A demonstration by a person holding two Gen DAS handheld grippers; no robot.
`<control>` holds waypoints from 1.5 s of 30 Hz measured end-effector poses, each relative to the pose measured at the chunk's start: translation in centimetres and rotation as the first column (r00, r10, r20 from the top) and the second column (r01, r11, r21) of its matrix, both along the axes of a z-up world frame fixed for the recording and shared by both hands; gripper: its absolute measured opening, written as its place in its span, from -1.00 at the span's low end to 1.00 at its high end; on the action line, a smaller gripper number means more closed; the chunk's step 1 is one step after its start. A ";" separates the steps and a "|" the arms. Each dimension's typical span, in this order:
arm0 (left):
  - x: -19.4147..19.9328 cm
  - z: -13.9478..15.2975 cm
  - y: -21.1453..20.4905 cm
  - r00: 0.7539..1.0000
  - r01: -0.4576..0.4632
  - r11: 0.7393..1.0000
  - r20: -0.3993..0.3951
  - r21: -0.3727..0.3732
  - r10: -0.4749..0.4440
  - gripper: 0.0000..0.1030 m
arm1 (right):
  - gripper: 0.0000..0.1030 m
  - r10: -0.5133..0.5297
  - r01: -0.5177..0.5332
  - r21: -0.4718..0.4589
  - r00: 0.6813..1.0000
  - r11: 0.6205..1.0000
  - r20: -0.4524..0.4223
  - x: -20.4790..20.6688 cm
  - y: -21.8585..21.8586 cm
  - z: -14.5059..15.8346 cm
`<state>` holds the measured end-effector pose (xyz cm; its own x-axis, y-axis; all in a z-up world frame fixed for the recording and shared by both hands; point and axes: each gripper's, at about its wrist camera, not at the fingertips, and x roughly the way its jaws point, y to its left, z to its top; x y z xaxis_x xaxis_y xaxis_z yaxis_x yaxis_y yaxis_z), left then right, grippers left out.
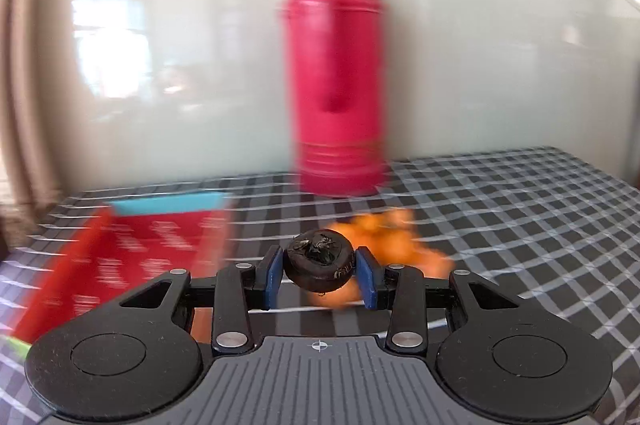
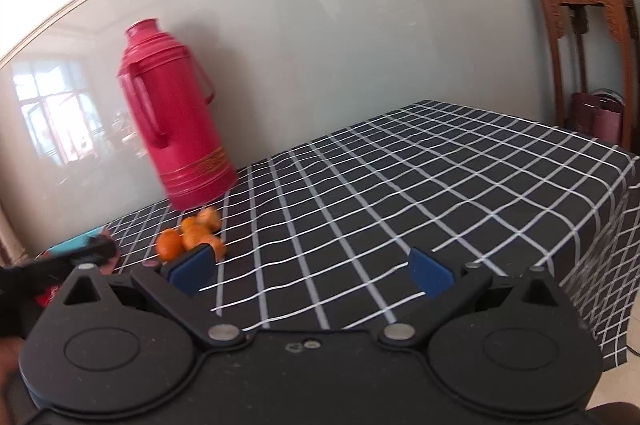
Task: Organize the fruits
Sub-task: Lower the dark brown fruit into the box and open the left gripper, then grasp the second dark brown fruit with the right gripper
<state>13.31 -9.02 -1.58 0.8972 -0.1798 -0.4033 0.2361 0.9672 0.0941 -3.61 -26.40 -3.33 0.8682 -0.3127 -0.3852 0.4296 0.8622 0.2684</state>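
Checked tablecloth (image 2: pixel 400 185) covers the table against a pale wall. Between the 2 blue pads of the left gripper (image 1: pixel 320 271), a dark round fruit (image 1: pixel 318 267) is pinched off the cloth, apparently for sorting. Just beyond the fingers lie oranges (image 1: pixel 384 241); left of them, a red box (image 1: pixel 132 257); behind, a red thermos (image 1: pixel 338 77). Right gripper (image 2: pixel 312 271) hangs spread, holding nothing.

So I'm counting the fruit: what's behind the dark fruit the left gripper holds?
Behind the dark fruit in the left gripper lies a blurred pile of oranges; it covers some, so no count.
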 end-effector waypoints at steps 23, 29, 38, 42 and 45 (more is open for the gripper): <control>1.4 0.0 15.4 0.944 -0.325 0.939 -0.099 -0.111 0.315 0.74 | 0.16 0.484 -0.531 -0.115 0.827 0.839 -0.286 13.7 10.4 -1.9; -1.2 0.9 17.7 0.924 -0.382 0.916 -0.024 -0.123 0.382 0.87 | -0.07 0.525 -0.566 -0.051 0.792 0.823 -0.312 15.5 10.3 -3.2; -0.5 0.4 20.7 0.896 -0.444 0.884 -0.062 -0.145 0.440 0.88 | -0.22 0.513 -0.552 -0.030 0.793 0.834 -0.327 17.2 10.9 -4.1; -0.3 0.1 21.7 0.882 -0.471 0.868 -0.074 -0.157 0.465 0.88 | -0.46 0.513 -0.551 -0.042 0.799 0.833 -0.315 17.4 11.3 -4.2; -0.4 0.0 22.2 0.873 -0.488 0.858 -0.069 -0.158 0.483 0.88 | -0.47 0.510 -0.549 -0.056 0.806 0.834 -0.299 17.2 11.6 -4.1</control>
